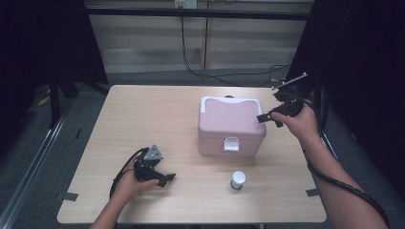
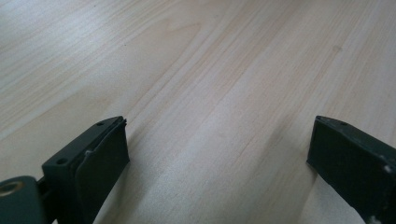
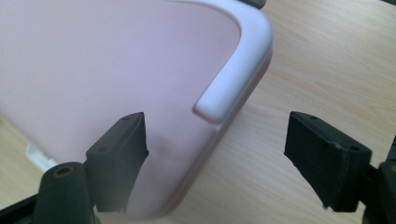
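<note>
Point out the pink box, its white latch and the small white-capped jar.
Pink box point(image 1: 229, 121): high view, middle of the lid's pink top.
White latch point(image 1: 231, 144): high view, centre of the clasp on the box's front wall.
Jar point(image 1: 238, 178): high view, on its white cap.

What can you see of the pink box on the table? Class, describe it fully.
The pink box looks like matte plastic, squarish with rounded corners. Its lid is shut, and a white handle lies folded flat around the lid's far edge. A white latch sits on the front wall, facing the person. It stands upright on the wooden table, right of centre. The right tongs, open, hover at its right edge; contact cannot be told.
</note>
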`<action>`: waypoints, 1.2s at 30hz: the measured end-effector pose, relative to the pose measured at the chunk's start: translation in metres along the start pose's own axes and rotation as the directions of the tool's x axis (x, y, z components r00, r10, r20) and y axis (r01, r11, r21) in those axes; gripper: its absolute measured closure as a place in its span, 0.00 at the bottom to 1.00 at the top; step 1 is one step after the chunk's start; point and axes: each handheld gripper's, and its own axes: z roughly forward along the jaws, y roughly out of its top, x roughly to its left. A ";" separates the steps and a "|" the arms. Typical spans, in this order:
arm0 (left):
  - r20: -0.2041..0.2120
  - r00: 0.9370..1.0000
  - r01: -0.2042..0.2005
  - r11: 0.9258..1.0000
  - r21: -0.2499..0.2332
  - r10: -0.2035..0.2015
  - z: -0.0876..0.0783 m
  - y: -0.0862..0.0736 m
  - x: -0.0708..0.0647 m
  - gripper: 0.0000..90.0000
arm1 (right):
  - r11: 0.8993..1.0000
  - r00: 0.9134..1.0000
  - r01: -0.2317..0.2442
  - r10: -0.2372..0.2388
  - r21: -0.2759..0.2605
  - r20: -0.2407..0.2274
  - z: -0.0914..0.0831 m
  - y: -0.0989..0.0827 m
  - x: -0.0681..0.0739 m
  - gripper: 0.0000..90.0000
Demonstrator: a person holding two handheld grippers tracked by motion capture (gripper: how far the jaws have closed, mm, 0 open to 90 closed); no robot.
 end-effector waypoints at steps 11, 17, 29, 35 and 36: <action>0.000 1.000 -0.001 1.000 0.003 0.001 0.000 0.000 0.000 0.05 | 0.998 0.998 -0.066 0.066 0.002 -0.001 0.025 0.025 -0.007 0.21; 0.000 1.000 -0.001 1.000 0.003 0.001 0.000 0.000 0.000 0.05 | 0.998 0.998 -0.060 0.060 0.000 -0.026 0.035 0.033 0.002 0.19; -0.010 1.000 0.014 1.000 -0.009 -0.014 -0.005 -0.002 0.002 0.13 | 0.993 0.993 -0.115 0.115 -0.007 -0.032 0.035 0.030 0.003 0.19; -0.012 0.997 0.074 0.997 0.032 -0.074 -0.011 0.001 0.002 0.17 | 0.994 0.993 -0.113 0.113 0.004 -0.034 0.035 0.030 0.003 0.19; -0.004 0.996 0.084 0.996 0.034 -0.084 -0.012 0.002 0.002 0.17 | 0.994 0.993 -0.113 0.113 0.007 -0.032 0.035 0.030 0.004 0.20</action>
